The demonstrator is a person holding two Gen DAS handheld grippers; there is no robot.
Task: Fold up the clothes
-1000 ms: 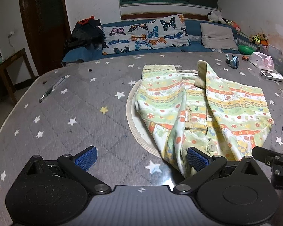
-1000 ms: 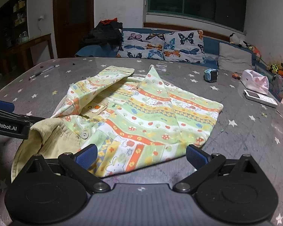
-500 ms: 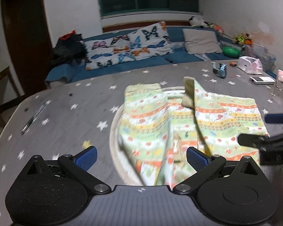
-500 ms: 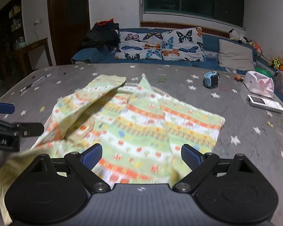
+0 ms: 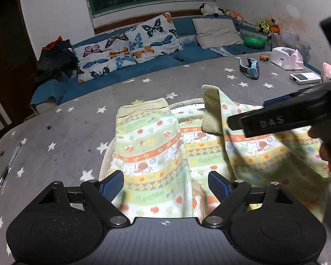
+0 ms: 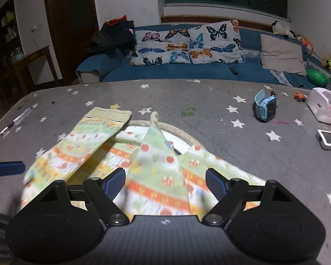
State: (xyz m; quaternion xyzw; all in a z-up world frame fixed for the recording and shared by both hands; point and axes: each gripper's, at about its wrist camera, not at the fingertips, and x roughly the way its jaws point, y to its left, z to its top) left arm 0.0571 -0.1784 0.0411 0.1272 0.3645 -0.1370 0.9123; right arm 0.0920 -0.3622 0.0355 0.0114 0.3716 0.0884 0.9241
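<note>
The left gripper (image 5: 165, 182) and right gripper (image 6: 165, 182) gape wide, holding nothing. Both hover over the pale green, orange-striped printed garment (image 5: 156, 154). It lies rumpled on the grey star-patterned counter (image 6: 209, 101).

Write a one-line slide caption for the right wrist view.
Open right gripper over a patterned garment on a star-print table.

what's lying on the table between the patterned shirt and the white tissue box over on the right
A light blue watch lies between the shirt and the tissue box; the right wrist view shows it best. Around it is only bare starred tablecloth.
</note>
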